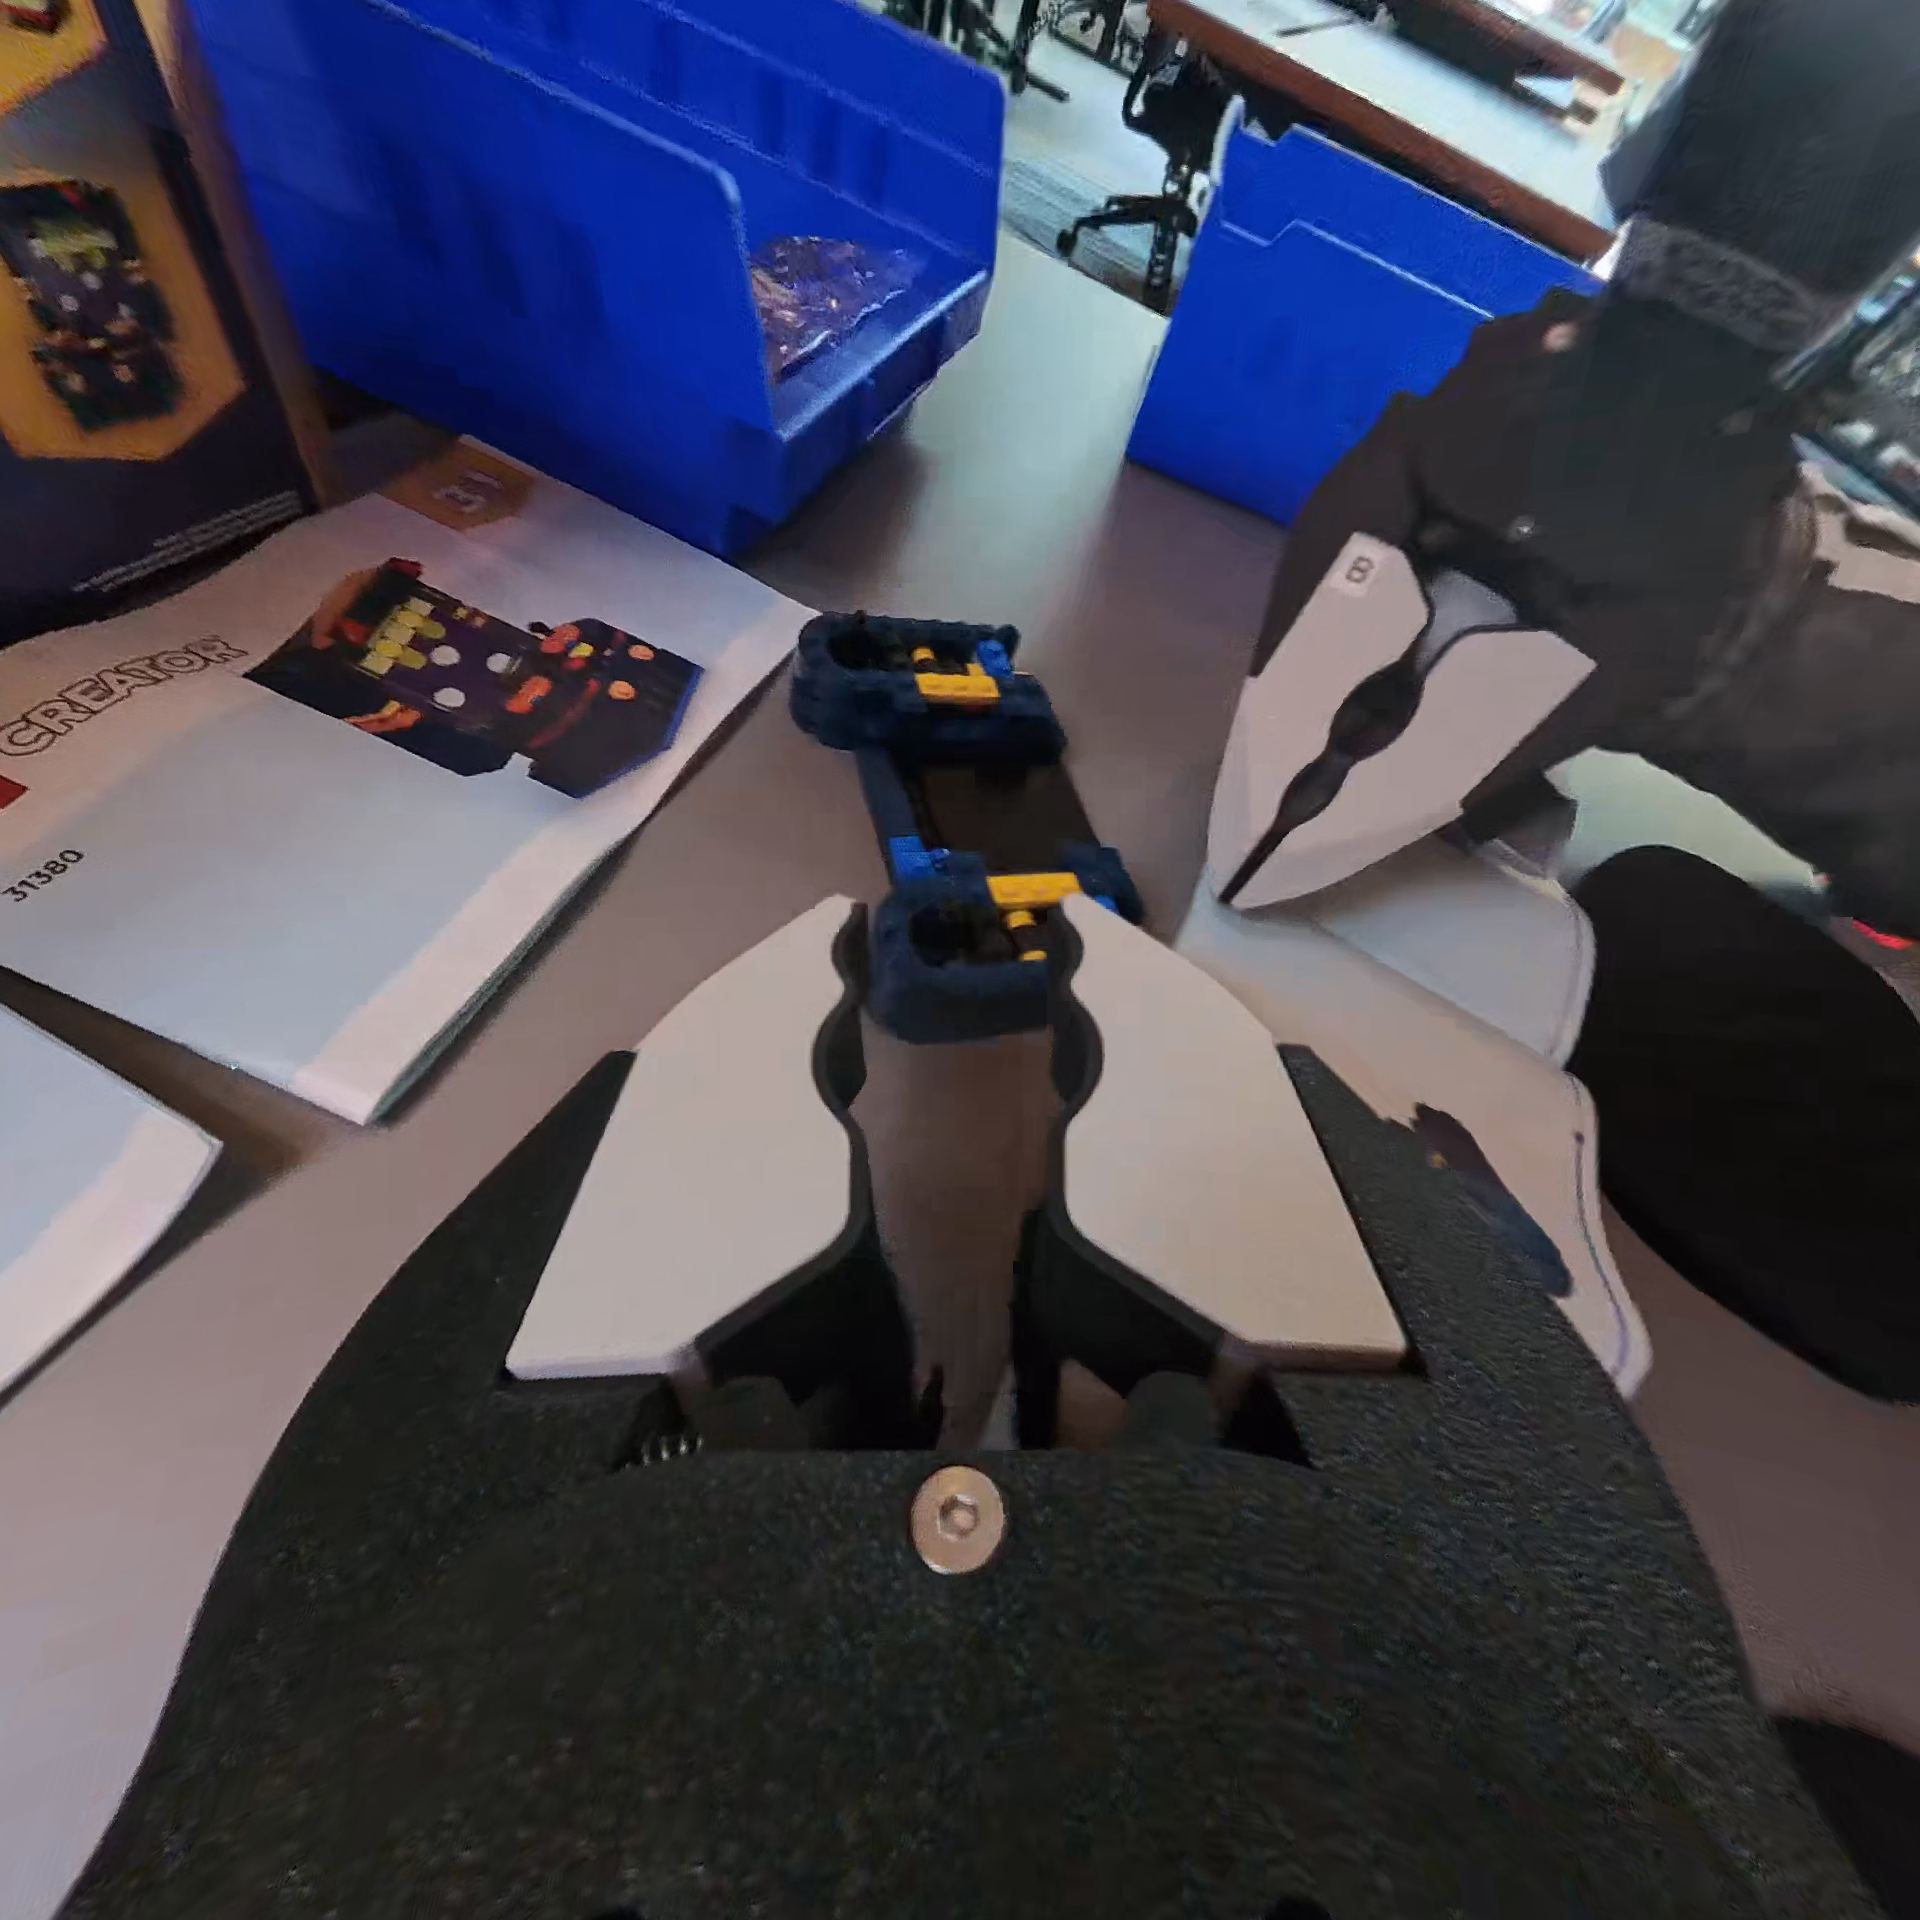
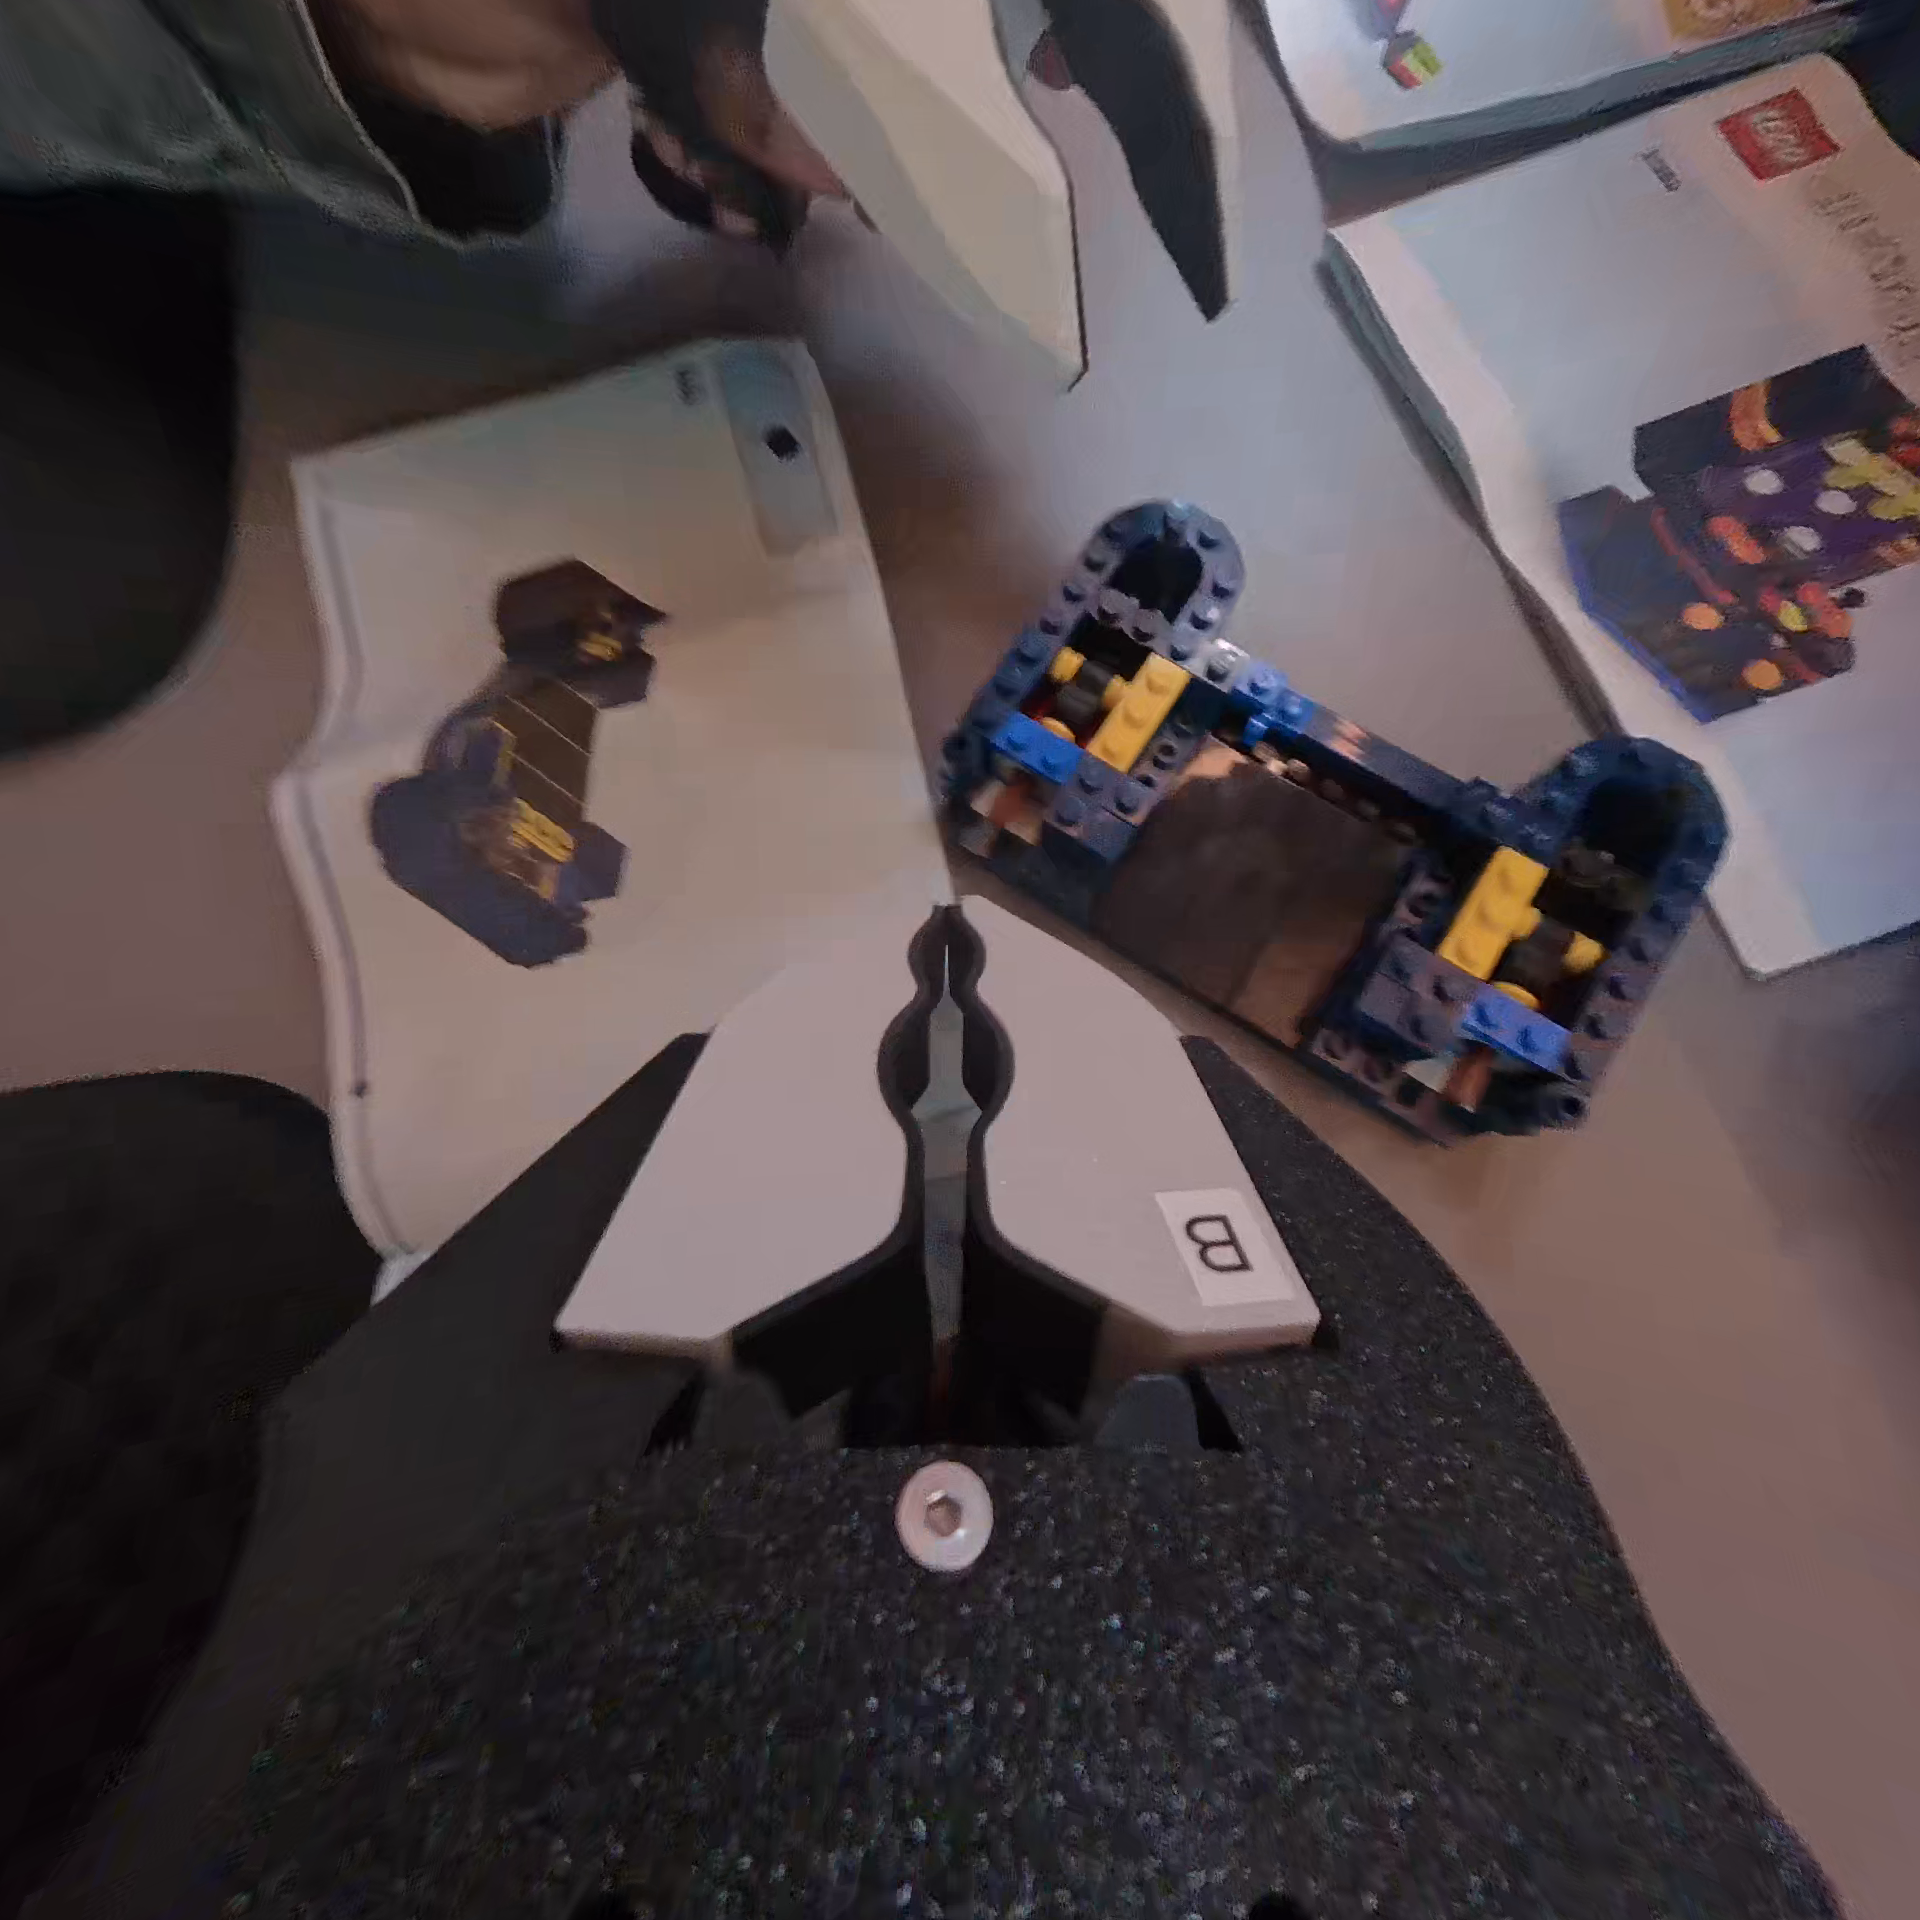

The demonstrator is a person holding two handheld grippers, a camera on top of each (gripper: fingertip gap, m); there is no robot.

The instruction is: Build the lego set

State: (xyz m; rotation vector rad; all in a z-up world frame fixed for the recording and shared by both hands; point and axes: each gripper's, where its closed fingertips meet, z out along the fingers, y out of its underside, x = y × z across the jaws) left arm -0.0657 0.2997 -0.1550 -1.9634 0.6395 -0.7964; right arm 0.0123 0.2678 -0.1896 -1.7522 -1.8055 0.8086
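A dark blue brick model (image 1: 966, 758) with yellow and bright blue parts lies on the grey table; it also shows in the right wrist view (image 2: 1299, 831). My left gripper (image 1: 961, 909) is open, with the model's near end showing between its fingertips. The right wrist view shows this gripper (image 2: 1143, 348) a little short of the model, not touching it. My right gripper (image 2: 948, 912) is shut, its tips at the edge of an open white page (image 2: 675, 727) that pictures the model. It shows to the right of the model in the left wrist view (image 1: 1231, 899). I cannot tell whether it pinches the page.
A closed instruction booklet (image 1: 312, 831) lies left of the model. Behind it stand a printed box (image 1: 104, 312) and two blue bins (image 1: 520, 260) (image 1: 1299, 364). A black object (image 1: 1745, 1091) lies on the open page at the right. A person's hand (image 2: 727, 156) is behind the left gripper.
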